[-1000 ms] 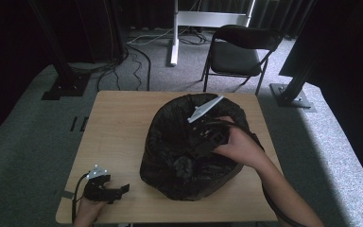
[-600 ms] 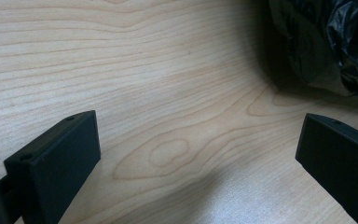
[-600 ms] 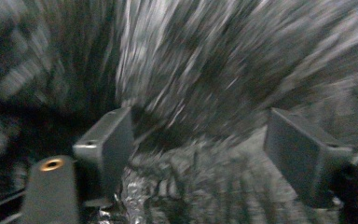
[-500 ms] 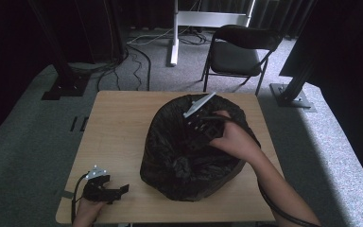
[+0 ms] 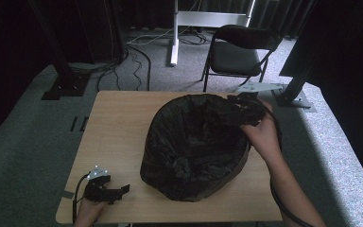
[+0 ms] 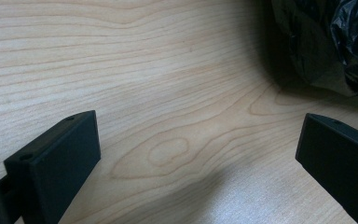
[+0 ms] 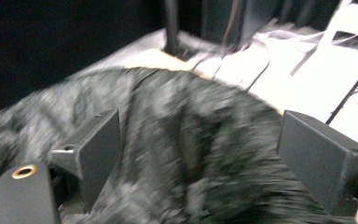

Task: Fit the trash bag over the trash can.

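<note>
Liner fitting appears under way: black bag [image 5: 194, 142] sits mid-worktop [image 5: 113, 127]. Right gripper [image 5: 243, 106] is held at its far rim, fingers spread; a pinch is needed. Left gripper [image 5: 105, 189], fingers spread, rests aside.

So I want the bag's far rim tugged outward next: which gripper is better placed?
Probably the right gripper: it is open at the black bag's far right rim. The left gripper rests open on the table, off the bag.

High view dim w/ dark edges; right gripper view motion-blurred, overexposed at top right.
</note>
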`<action>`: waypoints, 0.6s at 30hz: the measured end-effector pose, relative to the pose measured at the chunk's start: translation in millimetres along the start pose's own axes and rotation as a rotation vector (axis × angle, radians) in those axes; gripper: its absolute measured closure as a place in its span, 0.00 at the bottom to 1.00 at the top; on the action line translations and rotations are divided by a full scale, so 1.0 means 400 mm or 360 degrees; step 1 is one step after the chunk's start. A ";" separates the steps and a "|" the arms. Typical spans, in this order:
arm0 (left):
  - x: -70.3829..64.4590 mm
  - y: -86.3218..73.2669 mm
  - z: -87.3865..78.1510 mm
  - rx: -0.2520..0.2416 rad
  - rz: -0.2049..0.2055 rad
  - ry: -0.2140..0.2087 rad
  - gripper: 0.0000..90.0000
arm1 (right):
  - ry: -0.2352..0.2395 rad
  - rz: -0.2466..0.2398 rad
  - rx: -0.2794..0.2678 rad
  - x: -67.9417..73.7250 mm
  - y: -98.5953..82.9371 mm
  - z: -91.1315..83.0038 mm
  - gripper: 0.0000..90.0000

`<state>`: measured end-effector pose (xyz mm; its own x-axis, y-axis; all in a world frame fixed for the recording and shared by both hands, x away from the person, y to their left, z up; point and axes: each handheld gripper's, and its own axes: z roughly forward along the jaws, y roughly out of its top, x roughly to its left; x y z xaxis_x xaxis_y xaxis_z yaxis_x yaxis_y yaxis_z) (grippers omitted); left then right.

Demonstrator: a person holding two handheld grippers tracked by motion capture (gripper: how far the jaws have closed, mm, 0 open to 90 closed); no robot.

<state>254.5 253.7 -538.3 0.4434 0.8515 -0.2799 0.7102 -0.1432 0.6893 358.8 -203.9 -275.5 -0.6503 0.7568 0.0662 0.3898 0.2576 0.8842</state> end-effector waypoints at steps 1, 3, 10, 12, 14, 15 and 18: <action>0.001 0.000 0.000 0.0001 -0.0005 -0.0001 0.00 | -0.0037 0.0008 -0.0027 -0.012 -0.004 -0.007 0.15; 0.001 0.000 0.000 0.0002 -0.0003 0.0006 0.00 | -0.0156 -0.0009 -0.0065 -0.036 -0.015 -0.017 0.15; 0.001 -0.001 -0.003 -0.0006 -0.0010 0.0001 0.00 | -0.0389 0.0084 -0.0155 -0.125 -0.071 -0.039 0.15; 0.002 -0.002 -0.004 -0.0011 -0.0017 -0.0004 0.00 | -0.0451 0.0120 -0.0179 -0.148 -0.092 -0.048 0.14; 0.003 -0.003 -0.003 -0.0001 -0.0006 0.0002 0.00 | -0.0512 0.0138 -0.0197 -0.162 -0.111 -0.054 0.14; 0.003 -0.004 -0.002 -0.0001 -0.0007 0.0006 0.00 | -0.0544 0.0156 -0.0196 -0.171 -0.124 -0.058 0.14; 0.006 -0.007 -0.005 -0.0009 -0.0028 -0.0001 0.00 | -0.0610 0.0193 -0.0188 -0.191 -0.155 -0.068 0.14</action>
<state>252.5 257.2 -539.5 0.4310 0.8537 -0.2924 0.7148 -0.1253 0.6880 366.6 -293.8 -322.6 -0.3063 0.9518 0.0158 0.3565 0.0993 0.9290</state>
